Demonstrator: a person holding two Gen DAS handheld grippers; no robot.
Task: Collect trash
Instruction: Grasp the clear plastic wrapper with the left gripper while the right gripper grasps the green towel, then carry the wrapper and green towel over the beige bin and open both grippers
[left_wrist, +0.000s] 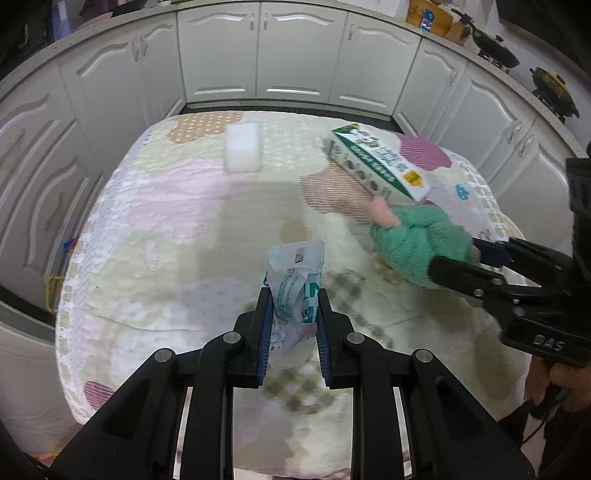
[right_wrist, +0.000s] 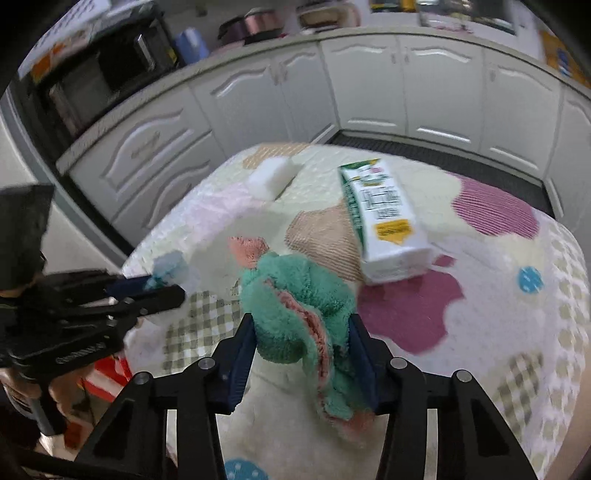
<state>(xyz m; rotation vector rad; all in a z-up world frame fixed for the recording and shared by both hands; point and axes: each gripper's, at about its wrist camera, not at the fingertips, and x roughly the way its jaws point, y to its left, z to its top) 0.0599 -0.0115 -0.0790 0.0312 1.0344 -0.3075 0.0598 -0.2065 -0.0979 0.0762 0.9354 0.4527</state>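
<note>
My left gripper (left_wrist: 294, 295) is shut on a crumpled clear plastic wrapper (left_wrist: 295, 284) with green print, held above the quilted table (left_wrist: 177, 229). It also shows at the left of the right wrist view (right_wrist: 162, 286). My right gripper (right_wrist: 301, 325) is shut on a green and pink cloth (right_wrist: 299, 306), just above the table; it shows at the right of the left wrist view (left_wrist: 417, 243). A green and white carton (left_wrist: 376, 162) lies on its side beyond the cloth (right_wrist: 384, 221). A white sponge block (left_wrist: 243, 147) lies at the far side (right_wrist: 271, 177).
White kitchen cabinets (left_wrist: 258, 51) wrap around behind the table. Pans sit on a stove (left_wrist: 517, 55) at the far right. A microwave (right_wrist: 96, 81) stands on the counter at the left. A red item (right_wrist: 107, 373) lies below the table's left edge.
</note>
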